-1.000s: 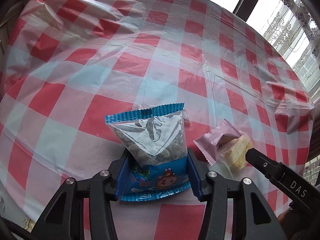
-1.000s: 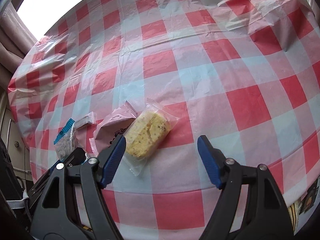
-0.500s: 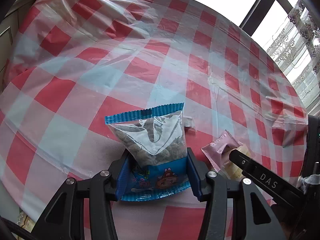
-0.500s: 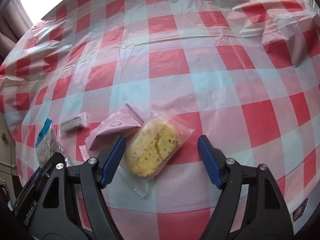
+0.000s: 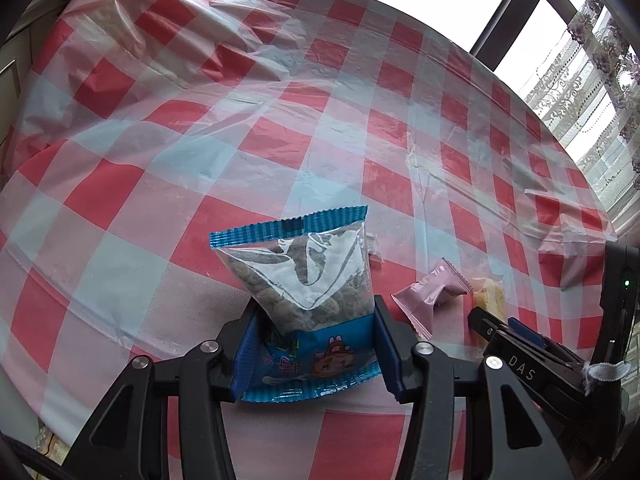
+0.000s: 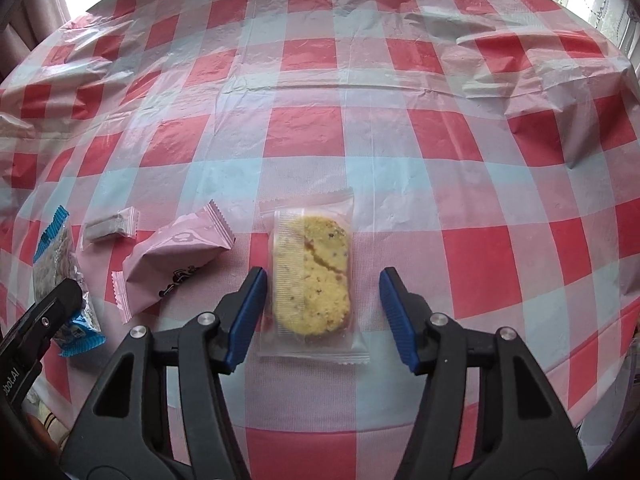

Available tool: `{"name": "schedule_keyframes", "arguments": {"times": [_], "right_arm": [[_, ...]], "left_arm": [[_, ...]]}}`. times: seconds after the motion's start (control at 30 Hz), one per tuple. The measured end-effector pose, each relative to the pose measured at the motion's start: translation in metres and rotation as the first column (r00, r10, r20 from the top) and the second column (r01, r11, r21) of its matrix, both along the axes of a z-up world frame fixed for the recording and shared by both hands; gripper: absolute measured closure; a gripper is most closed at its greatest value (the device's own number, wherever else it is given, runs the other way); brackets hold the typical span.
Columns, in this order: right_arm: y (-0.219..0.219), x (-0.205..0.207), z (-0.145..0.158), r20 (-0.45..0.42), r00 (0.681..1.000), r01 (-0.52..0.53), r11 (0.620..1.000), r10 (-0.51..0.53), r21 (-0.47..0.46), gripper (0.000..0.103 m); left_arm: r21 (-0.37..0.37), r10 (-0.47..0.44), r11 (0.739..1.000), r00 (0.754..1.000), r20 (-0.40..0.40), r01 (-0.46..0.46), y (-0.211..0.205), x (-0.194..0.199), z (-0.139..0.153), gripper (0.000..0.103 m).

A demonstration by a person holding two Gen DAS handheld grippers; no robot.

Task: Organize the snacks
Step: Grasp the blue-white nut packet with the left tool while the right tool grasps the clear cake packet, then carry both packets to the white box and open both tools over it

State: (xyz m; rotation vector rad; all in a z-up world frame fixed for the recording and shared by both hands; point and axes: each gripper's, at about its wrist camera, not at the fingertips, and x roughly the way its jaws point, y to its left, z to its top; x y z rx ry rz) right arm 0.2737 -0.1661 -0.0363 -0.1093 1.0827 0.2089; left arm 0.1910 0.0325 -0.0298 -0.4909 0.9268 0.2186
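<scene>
- Left gripper (image 5: 314, 340): its blue pads are clamping the lower end of the blue bag (image 5: 304, 300); the bag is standing up out of the jaws, its serrated top edge pointing toward 12 o'clock, clear window above, printed blue band below.
- Right gripper (image 6: 322, 308): its jaws are closing around the cake packet (image 6: 312, 276); the left pad is lying right at the wrapper's edge, the right pad is standing clear of it, so the packet is sitting between the pads without being squeezed.
- Cake packet: a clear wrapper with a yellow speckled cake is lying flat on the cloth (image 6: 400, 80), long axis running from 6 to 12 o'clock in the right wrist view.
- Pink packet (image 6: 176, 256): lying at 9 o'clock of the cake packet, near it but apart, tilted; in the left wrist view it is showing at 3 o'clock of the blue bag.
- Small packet (image 6: 110, 228): a little clear wrapper with a grey content is lying at 10 o'clock of the pink packet, just beside it.
- Blue bag, right wrist view: it is appearing at the far 9 o'clock edge, with the left gripper's black finger over its lower part.
- Cloth: red-and-white checked plastic, wrinkled toward 12 o'clock, is covering the whole table.
- Window (image 5: 520, 20): bright panes and a lace curtain are showing at 1 to 2 o'clock in the left wrist view.
</scene>
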Motion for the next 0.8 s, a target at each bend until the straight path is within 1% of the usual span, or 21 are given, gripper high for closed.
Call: {"name": "schedule_keyframes", "arguments": {"times": [0.03, 0.23, 0.4, 0.6, 0.8], "right_arm": [[-0.001, -0.001, 0.001, -0.001, 1.000, -0.005, 1.000, 0.005, 0.005, 0.063], [-0.011, -0.006, 0.004, -0.018, 1.000, -0.003, 0.998, 0.005, 0.063, 0.064], [-0.025, -0.019, 0.015, 0.002, 1.000, 0.005, 0.995, -0.005, 0.104, 0.064], [-0.053, -0.036, 0.027, 0.015, 1.000, 0.023, 0.988, -0.026, 0.152, 0.064], [-0.081, -0.053, 0.036, 0.030, 0.998, 0.048, 0.981, -0.055, 0.189, 0.064]], "left_arm": [[0.002, -0.003, 1.000, 1.000, 0.001, 0.003, -0.001, 0.000, 0.000, 0.051], [0.017, -0.011, 1.000, 1.000, 0.014, 0.011, -0.004, -0.001, 0.003, 0.052], [0.049, -0.028, 0.998, 0.999, 0.032, 0.026, -0.011, -0.003, 0.012, 0.052], [0.096, -0.083, 0.992, 0.996, 0.045, 0.078, -0.034, -0.007, 0.028, 0.052], [0.135, -0.156, 0.980, 0.987, 0.041, 0.149, -0.065, -0.008, 0.039, 0.052]]}}
